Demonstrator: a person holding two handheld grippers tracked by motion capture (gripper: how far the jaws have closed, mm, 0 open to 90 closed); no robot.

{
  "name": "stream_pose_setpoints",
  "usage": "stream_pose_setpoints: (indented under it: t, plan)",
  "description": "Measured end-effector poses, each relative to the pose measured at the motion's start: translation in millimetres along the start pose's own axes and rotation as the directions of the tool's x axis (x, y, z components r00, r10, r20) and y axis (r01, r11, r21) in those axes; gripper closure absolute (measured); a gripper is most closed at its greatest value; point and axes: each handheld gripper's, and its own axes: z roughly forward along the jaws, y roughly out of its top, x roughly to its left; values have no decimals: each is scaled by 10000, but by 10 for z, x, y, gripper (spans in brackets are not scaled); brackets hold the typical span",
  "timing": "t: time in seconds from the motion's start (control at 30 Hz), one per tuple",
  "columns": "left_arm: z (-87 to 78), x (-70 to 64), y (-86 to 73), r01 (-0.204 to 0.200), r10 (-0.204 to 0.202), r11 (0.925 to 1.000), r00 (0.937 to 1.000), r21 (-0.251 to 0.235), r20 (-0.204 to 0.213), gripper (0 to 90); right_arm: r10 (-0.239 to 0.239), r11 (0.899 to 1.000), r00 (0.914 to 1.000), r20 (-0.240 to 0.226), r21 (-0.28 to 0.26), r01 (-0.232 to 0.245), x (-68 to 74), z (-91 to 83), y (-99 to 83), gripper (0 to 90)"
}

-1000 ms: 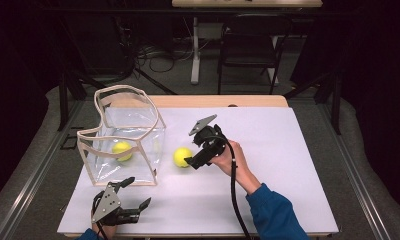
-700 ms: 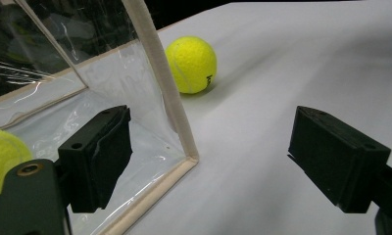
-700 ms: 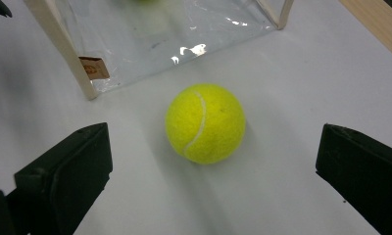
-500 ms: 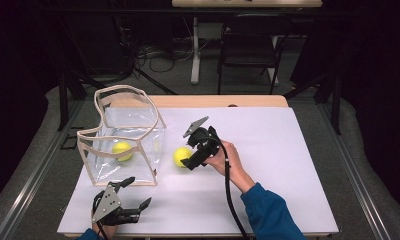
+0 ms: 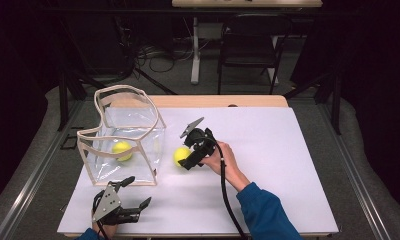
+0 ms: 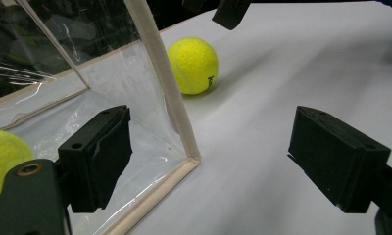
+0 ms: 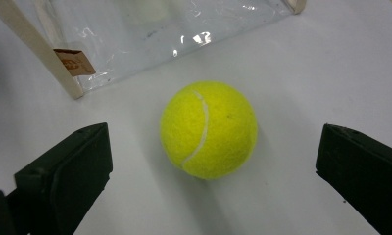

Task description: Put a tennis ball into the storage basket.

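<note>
A yellow tennis ball (image 5: 180,155) (image 7: 208,129) lies on the white table just right of a clear bag with beige trim (image 5: 150,131) (image 6: 159,73). My right gripper (image 5: 187,150) (image 7: 211,147) is open, its jaws standing either side of this ball without touching it. A second tennis ball (image 5: 122,150) (image 6: 2,157) rests inside the bag. My left gripper (image 5: 135,193) (image 6: 208,147) is open near the table's front edge, by the bag's front right corner, with nothing between its jaws. The loose ball (image 6: 193,65) lies beyond that corner.
The white table top (image 5: 268,150) stretches wide to the right of the ball. A wooden strip (image 5: 223,101) runs along its far edge. Chairs, a stand and cables sit on the floor behind the table.
My right gripper has moved a little left and closed in on the loose ball, so that its jaws now flank it. The left gripper has stayed put.
</note>
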Motion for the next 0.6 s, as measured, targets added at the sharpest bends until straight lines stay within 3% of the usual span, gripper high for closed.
stream_pose_setpoints:
  t: [0.6]
  plan:
    - [-13, -8, 1, -37, 37, 10000, 10000, -42, -7, 161, 338, 9988, 9988, -365, 375, -324, -62, 232, -35, 0]
